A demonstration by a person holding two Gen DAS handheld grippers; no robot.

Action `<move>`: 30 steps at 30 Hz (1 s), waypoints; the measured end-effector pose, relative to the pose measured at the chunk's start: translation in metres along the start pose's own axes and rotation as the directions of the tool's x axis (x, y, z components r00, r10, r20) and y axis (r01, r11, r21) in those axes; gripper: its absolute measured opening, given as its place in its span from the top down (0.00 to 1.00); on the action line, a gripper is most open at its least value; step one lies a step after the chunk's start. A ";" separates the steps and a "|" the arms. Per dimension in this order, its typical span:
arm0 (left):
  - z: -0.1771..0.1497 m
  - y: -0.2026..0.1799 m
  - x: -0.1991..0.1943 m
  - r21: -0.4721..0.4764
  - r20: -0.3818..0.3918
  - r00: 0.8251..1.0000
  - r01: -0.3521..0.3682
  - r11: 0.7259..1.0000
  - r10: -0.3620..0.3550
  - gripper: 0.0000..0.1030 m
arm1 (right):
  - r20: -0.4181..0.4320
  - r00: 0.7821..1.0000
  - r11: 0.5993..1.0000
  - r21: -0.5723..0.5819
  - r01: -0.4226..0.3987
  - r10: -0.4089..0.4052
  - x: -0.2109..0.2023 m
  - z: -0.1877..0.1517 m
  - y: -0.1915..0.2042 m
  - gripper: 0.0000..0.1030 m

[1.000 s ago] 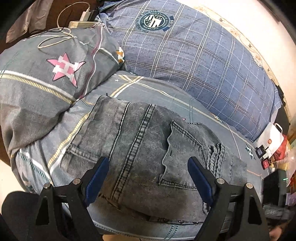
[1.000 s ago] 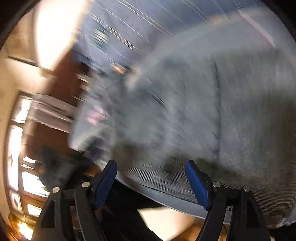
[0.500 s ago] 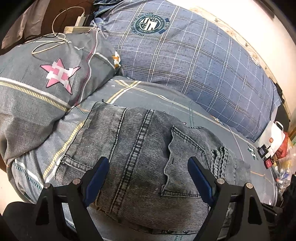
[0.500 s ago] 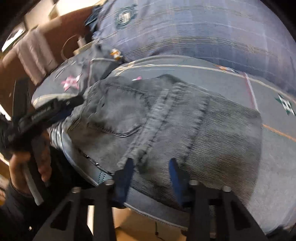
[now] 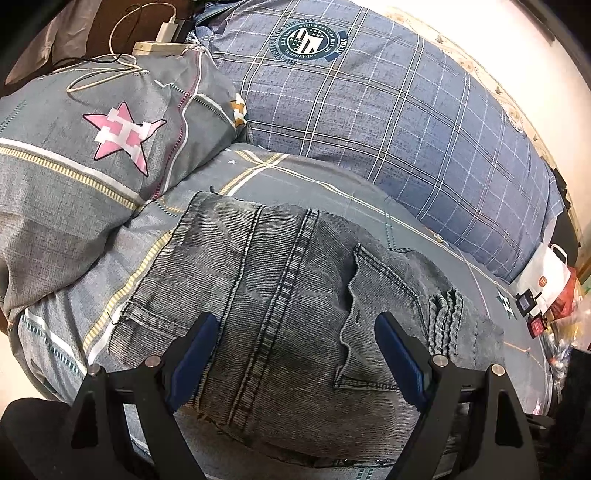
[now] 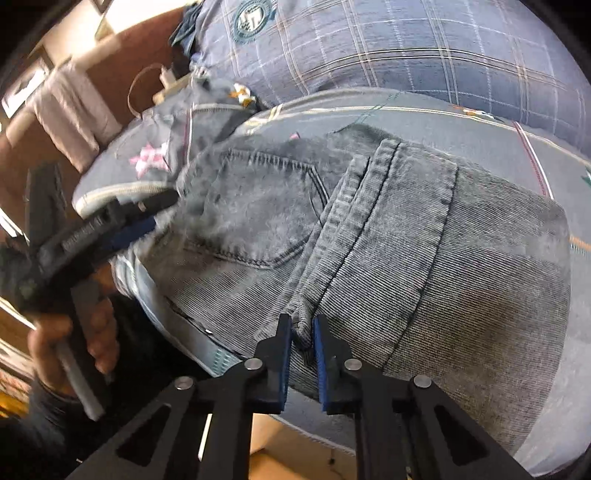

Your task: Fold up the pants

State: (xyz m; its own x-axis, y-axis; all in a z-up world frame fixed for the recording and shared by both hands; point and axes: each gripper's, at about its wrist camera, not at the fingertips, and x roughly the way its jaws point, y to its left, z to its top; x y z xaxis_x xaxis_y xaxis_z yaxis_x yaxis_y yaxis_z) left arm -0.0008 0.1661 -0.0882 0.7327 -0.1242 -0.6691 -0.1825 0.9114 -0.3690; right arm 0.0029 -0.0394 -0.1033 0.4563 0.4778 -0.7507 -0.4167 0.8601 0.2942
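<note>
Grey washed denim pants lie folded on the bed, back pocket up; they also show in the right wrist view. My left gripper is open, its blue pads wide apart just above the pants' near edge. It also shows at the left of the right wrist view, held in a hand. My right gripper is shut on a fold of the pants at the near edge, pinching the bunched denim between its pads.
A grey pillow with a pink star lies at the left. A blue plaid duvet is bunched behind the pants. A white charger and cable lie at the back left. A white bag and small items sit at the right.
My right gripper has swung in over the pants and closed from wide open onto a fold at their near edge. My left gripper has stayed open, drifting slightly.
</note>
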 end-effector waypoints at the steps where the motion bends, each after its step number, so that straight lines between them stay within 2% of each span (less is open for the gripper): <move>1: 0.000 0.000 -0.001 0.001 0.006 1.000 0.001 1.000 -0.001 0.15 | 0.015 1.000 1.000 -0.012 -0.005 0.005 -0.005 0.000 0.003 0.88; 3: 0.001 -0.002 -0.003 0.007 0.011 1.000 0.003 1.000 -0.003 0.15 | 0.028 1.000 0.997 -0.076 -0.006 0.008 -0.011 -0.005 0.014 0.88; 6: 0.001 -0.014 -0.003 0.039 0.001 1.000 0.023 0.999 -0.023 0.15 | -0.036 0.999 0.994 -0.114 0.003 -0.007 0.016 -0.018 0.009 0.85; 9: 0.001 -0.034 -0.004 0.092 -0.006 0.999 0.042 0.995 -0.042 0.15 | -0.004 1.000 0.993 -0.113 -0.029 0.029 0.006 -0.020 0.004 0.81; 11: 0.003 -0.051 -0.004 0.114 -0.015 0.997 0.075 0.991 -0.074 0.15 | 0.003 0.998 0.991 -0.114 -0.064 0.065 -0.001 -0.021 0.001 0.65; 12: 0.005 -0.063 -0.003 0.128 -0.032 0.994 0.106 0.986 -0.102 0.15 | -0.005 0.996 0.991 -0.108 -0.085 0.085 -0.003 -0.022 -0.002 0.47; 13: 0.006 -0.073 -0.003 0.142 -0.044 0.991 0.130 0.981 -0.124 0.15 | -0.008 0.993 0.989 -0.087 -0.121 0.121 -0.005 -0.025 -0.007 0.35; 15: 0.006 -0.098 0.001 0.193 -0.072 0.984 0.171 0.966 -0.160 0.15 | 0.010 0.988 0.987 -0.050 -0.155 0.155 -0.008 -0.030 -0.011 0.35; 19: -0.005 -0.131 0.017 0.313 -0.120 0.988 0.128 0.941 -0.095 0.15 | 0.045 0.964 0.961 0.078 -0.265 0.262 -0.035 -0.045 -0.034 0.35; 23: -0.037 -0.150 0.045 0.459 -0.190 0.981 0.057 0.887 0.035 0.15 | 0.142 0.961 0.948 0.184 -0.261 0.237 -0.082 -0.055 -0.074 0.35; 26: -0.061 -0.154 0.063 0.549 -0.225 0.965 0.010 0.836 0.137 0.14 | 0.242 0.947 0.923 0.271 -0.274 0.210 -0.107 -0.029 -0.119 0.35; 27: -0.064 -0.155 0.060 0.565 -0.194 0.971 -0.005 0.825 0.139 0.13 | 0.290 0.933 0.908 0.293 -0.300 0.214 -0.111 -0.012 -0.135 0.35; 30: -0.065 -0.155 0.059 0.560 -0.201 0.967 -0.016 0.828 0.154 0.13 | 0.338 0.907 0.859 0.354 -0.371 0.253 -0.096 0.030 -0.169 0.35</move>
State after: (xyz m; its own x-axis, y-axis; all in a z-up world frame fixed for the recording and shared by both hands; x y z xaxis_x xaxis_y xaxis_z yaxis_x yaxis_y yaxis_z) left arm 0.0288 -0.0083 -0.1122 0.5488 -0.0584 -0.8339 0.2042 0.9767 0.0660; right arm 0.0528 -0.2252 -0.0633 0.5742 0.7109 -0.4061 -0.2491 0.6242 0.7405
